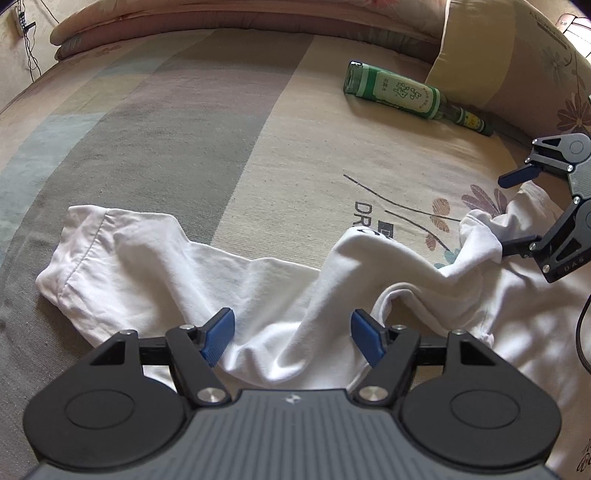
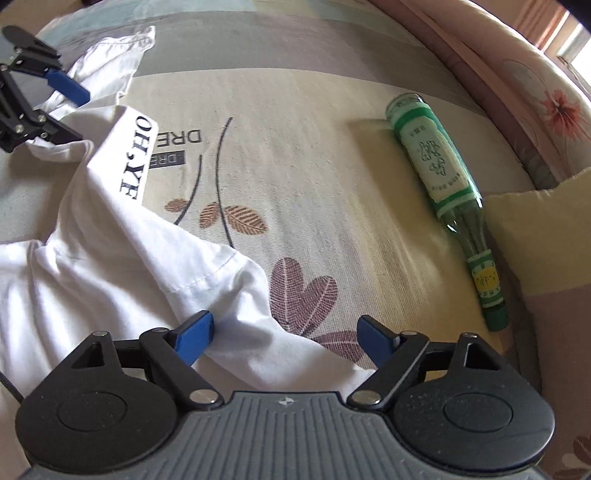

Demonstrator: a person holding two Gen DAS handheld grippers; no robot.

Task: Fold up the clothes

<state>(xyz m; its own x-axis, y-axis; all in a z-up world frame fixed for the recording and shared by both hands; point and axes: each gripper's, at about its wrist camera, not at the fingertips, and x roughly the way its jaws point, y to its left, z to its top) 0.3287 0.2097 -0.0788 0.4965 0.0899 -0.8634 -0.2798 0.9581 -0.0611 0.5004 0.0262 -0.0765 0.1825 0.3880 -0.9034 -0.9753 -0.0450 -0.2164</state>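
Nearest the left wrist camera, the left gripper [image 1: 293, 338] points steeply down over a raised ridge of the white T-shirt [image 1: 147, 258], its blue pads spread either side of the cloth and not pressing it, so it is released; the straddle suggests it is lining up a pinch near the middle of the garment. The right gripper [image 2: 284, 338] is likewise released, wide apart over a bunched sleeve or hem edge of the same shirt, one pad just beside the fabric, the other over the bare bed sheet [image 2: 314, 155]; nothing is clamped. Both seem placed to take hold of two points at once, so the shirt could be lifted and laid flat before any fold. The shirt lies crumpled across the bed, one sleeve spread out flat to the left in the left view, the printed black lettering [image 2: 136, 162] twisted up on a fold, which tells me folding has not really begun. Farther off, a green glass bottle [image 2: 443, 184] lies on its side, well apart from the shirt, beside a yellow pillow [image 2: 535, 236] and rolled quilt [image 1: 258, 18] at the bed's far edge.
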